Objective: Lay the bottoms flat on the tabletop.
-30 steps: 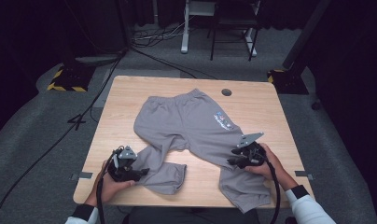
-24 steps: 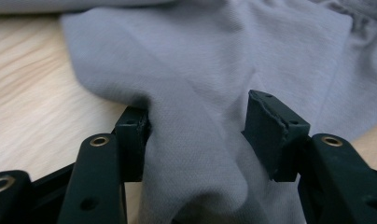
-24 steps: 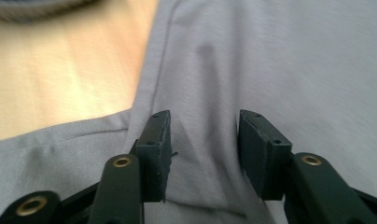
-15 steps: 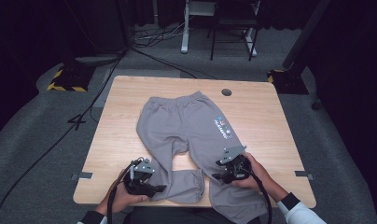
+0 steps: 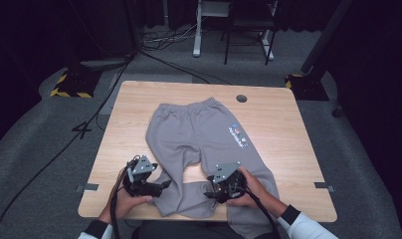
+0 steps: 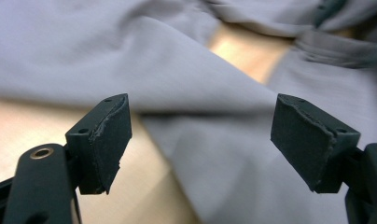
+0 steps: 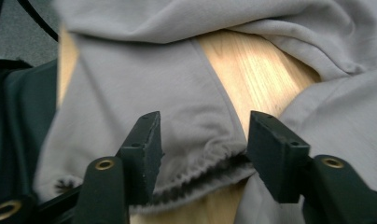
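Dark grey floor lies all around the light wooden table [image 5: 288, 129]. On it, soft grey jogging pants [image 5: 189, 134] lie flat, waist at the far side, legs toward the person. The left gripper [image 5: 161, 187] sits at the left leg's side; its jaws have just been opening and stand wide, with nothing between them. The right gripper [image 5: 208, 191] sits over the gathered cuff [image 7: 200, 163], jaws apart around it, not pinching.

High view: fixed above the near edge, facing forward and down on the whole worktop [image 5: 283, 124]. Both claw views ride low and very close, looking along their own jaws. All three share the near part of the grey trousers [image 5: 189, 134].
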`<state>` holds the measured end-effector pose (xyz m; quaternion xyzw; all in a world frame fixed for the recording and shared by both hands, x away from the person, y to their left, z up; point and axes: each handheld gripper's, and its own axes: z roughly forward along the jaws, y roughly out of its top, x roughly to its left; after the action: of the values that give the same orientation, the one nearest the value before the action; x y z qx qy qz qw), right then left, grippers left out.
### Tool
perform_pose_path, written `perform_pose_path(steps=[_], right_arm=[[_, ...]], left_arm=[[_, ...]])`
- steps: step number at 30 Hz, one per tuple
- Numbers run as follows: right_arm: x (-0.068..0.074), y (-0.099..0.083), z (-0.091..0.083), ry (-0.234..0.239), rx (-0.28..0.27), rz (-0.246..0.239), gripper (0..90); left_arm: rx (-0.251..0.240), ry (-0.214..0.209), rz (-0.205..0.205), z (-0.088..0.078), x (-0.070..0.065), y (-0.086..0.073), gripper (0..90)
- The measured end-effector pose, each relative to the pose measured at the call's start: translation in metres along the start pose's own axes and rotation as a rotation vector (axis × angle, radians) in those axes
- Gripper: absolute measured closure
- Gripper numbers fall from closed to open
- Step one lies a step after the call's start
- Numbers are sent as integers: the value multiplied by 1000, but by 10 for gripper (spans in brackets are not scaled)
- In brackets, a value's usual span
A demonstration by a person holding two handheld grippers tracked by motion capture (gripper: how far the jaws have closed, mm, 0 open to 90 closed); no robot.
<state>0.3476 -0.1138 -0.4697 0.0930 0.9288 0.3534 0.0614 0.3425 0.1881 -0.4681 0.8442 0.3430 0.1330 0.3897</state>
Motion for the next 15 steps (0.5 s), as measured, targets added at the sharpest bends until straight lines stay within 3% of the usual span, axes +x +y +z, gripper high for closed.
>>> perform_pose_path(steps=[2, 4, 8, 10, 11, 15], right_arm=[[-3, 3, 5, -6, -3, 12, 448], [-5, 3, 8, -1, 22, 20, 461], [-4, -2, 7, 50, 70, 2, 538], [0, -5, 8, 73, 124, -17, 559], [2, -7, 7, 75, 126, -26, 566], [4, -13, 0, 89, 144, -35, 587]], left_arm=[[-4, 18, -18, 11, 16, 9, 260], [11, 32, -87, 28, 35, 15, 273], [65, 65, -138, 52, 60, 17, 325], [66, 92, -134, 59, 69, 17, 354], [77, 117, -156, 60, 75, 20, 361], [112, 186, -153, 61, 93, 25, 372]])
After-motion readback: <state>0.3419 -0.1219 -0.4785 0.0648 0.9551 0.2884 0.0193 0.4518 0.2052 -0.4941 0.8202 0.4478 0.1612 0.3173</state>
